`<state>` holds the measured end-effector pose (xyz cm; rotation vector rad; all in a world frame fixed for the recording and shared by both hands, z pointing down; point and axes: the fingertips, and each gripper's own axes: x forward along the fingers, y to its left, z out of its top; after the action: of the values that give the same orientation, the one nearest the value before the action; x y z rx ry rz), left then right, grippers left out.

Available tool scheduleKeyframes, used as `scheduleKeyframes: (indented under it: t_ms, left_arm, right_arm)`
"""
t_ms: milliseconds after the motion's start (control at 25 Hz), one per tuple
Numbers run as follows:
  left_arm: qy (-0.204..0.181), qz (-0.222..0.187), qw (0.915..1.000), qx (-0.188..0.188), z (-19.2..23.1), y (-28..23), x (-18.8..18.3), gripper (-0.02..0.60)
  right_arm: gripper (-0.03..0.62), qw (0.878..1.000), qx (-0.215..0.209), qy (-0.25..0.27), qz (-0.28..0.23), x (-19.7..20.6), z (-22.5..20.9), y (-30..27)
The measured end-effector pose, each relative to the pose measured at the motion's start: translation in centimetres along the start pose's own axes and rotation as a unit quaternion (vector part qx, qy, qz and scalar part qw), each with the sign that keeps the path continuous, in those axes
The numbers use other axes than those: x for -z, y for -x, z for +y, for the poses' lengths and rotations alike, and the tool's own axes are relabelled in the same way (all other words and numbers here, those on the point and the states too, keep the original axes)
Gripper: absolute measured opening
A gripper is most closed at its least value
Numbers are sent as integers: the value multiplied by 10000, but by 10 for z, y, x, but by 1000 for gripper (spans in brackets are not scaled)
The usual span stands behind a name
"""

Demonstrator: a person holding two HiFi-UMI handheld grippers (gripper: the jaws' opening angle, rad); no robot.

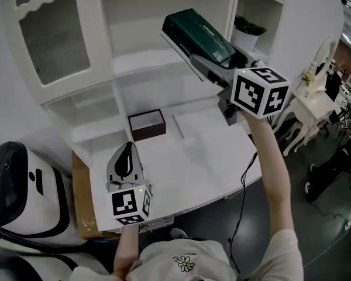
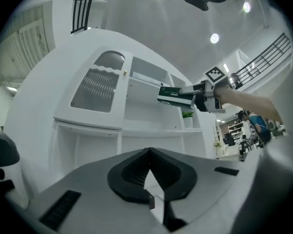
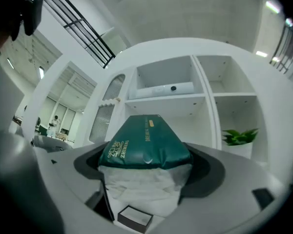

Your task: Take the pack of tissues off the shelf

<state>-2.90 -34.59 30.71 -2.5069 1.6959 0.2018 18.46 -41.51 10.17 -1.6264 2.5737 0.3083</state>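
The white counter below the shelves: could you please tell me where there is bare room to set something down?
The counter is bare right of the dark box, out to its front edge. Crowded: back left by the box, front left under the left gripper.

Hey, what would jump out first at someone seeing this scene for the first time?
The dark green pack of tissues, clamped in the right claw, is held up before the white shelves. On the white table below sits a small dark open box, and the left claw hovers shut and empty over the table's near edge.
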Motion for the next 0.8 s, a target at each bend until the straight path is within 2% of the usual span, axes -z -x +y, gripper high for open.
scheduleKeyframes:
  t_ms: [240,560,800]
  left_arm:
    - [-6,-211,9979,610,-34,1,-13,-2]
    - [-5,-383,9918,1222,-75,1,-15,-2]
    - [52,-501,9884,1434,-91,10,-6,-2]
  right_arm:
    - [437,9939,890,229,-609,24,7,90]
    - [438,9774,1875,302,-926,87,23,175]
    - [439,9711,2162,94,-1003,127,54,223]
